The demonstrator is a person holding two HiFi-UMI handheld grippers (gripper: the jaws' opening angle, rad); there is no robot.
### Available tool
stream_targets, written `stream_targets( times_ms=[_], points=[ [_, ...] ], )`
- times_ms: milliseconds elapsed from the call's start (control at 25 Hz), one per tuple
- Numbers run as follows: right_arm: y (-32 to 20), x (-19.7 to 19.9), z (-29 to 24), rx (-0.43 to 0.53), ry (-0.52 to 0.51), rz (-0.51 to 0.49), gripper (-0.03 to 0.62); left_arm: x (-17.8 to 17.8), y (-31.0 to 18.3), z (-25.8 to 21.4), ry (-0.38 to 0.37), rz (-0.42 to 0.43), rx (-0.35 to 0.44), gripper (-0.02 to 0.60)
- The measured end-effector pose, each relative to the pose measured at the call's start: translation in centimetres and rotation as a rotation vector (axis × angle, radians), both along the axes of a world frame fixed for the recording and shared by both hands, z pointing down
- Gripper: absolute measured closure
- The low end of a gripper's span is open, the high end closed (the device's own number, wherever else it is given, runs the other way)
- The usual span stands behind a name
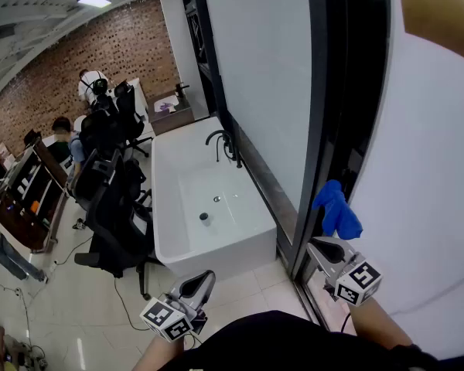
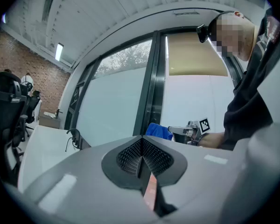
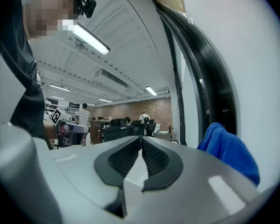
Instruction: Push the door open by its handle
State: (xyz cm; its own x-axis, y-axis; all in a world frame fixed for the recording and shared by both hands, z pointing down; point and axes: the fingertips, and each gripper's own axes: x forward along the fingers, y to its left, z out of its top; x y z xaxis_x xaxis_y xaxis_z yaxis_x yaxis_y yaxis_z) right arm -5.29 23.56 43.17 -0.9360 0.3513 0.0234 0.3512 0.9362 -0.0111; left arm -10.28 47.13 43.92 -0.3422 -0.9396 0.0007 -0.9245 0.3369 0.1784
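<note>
A frosted glass door (image 1: 437, 184) in a black frame (image 1: 325, 122) stands at the right of the head view. A blue cloth (image 1: 336, 209) hangs where the handle sits; the handle itself is hidden under it. My right gripper (image 1: 319, 247) is shut with nothing in it, level, just below and in front of the cloth. In the right gripper view the cloth (image 3: 229, 150) lies to the right of the closed jaw tips (image 3: 141, 138), apart from them. My left gripper (image 1: 204, 280) hangs low at the left, shut and empty (image 2: 141, 140), facing the cloth (image 2: 158, 130).
A white bathtub (image 1: 167, 207) with a black faucet (image 1: 220, 142) stands against the glass wall ahead. Black office chairs (image 1: 112, 199) crowd its left side. People sit at desks (image 1: 89, 85) by the brick wall farther back. Tiled floor lies below.
</note>
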Motion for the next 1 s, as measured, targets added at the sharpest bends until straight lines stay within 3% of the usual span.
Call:
stream_targets(
  times_ms=[160,280,360,440,520,800,1000],
  points=[
    [-2.6,-0.6,-2.2,0.081,0.004,0.01,0.491,-0.5,-5.2,-1.1,-0.042,0.052,0.016,0.583],
    [-4.7,-1.1,-4.1,0.215,0.041,0.061,0.439,-0.8,-8.8,-2.0,-0.072,0.104,0.015,0.583],
    [-6.9,-1.9,-4.0,0.323,0.126,0.15,0.436,-1.3,-10.9,-2.3,-0.084,0.147,0.016,0.583],
    [-9.1,-2.9,-2.4,0.371,0.277,0.225,0.436,-2.0,-12.2,-2.2,-0.091,0.205,0.019,0.583],
    [-10.5,-3.9,-0.7,0.371,0.417,0.256,0.435,-3.2,-12.5,-1.5,-0.093,0.261,0.027,0.583],
    [-14.5,-8.5,2.2,0.439,0.74,0.377,0.436,-11.2,-12.5,-0.2,-0.089,0.418,0.058,0.583],
    [-16.5,-9.1,4.6,0.31,0.959,0.415,0.436,-14.9,-12.5,-0.8,-0.077,0.534,0.094,0.583]
  ],
)
